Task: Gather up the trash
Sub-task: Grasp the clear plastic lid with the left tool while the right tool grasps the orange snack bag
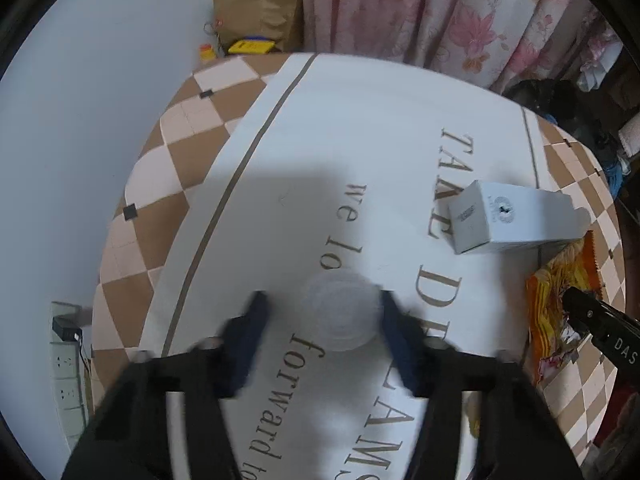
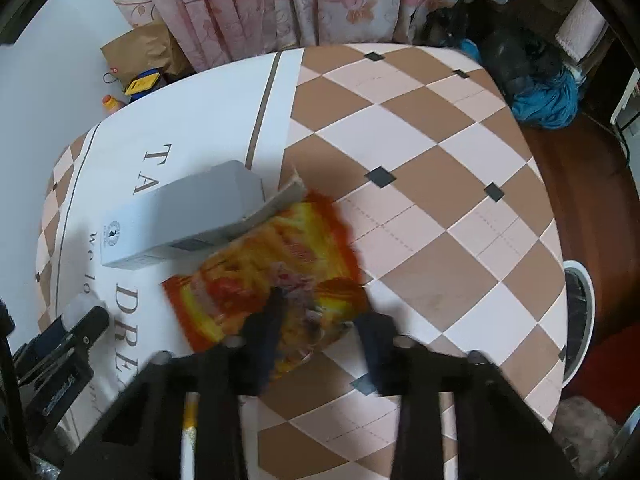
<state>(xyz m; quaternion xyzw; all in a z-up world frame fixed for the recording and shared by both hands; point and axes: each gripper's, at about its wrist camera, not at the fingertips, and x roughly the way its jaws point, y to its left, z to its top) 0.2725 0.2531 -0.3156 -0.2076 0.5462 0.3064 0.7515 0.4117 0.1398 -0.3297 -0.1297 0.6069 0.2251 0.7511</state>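
Observation:
A clear plastic cup (image 1: 342,312) lies on the white printed sheet (image 1: 320,140), between the fingers of my open left gripper (image 1: 326,312); only the right finger seems near its rim. An orange and yellow snack wrapper (image 2: 276,264) lies on the checked table (image 2: 420,160); my open right gripper (image 2: 320,312) straddles its near end. The wrapper also shows in the left wrist view (image 1: 560,296). A white carton box (image 2: 184,220) lies on its side beside the wrapper, also in the left wrist view (image 1: 508,218).
A brown paper bag (image 1: 256,16) with a yellow box stands on the floor by the pink flowered curtain (image 2: 280,0). A blue cloth heap (image 2: 548,100) lies past the table's far right edge. A power strip (image 1: 66,360) lies at the left.

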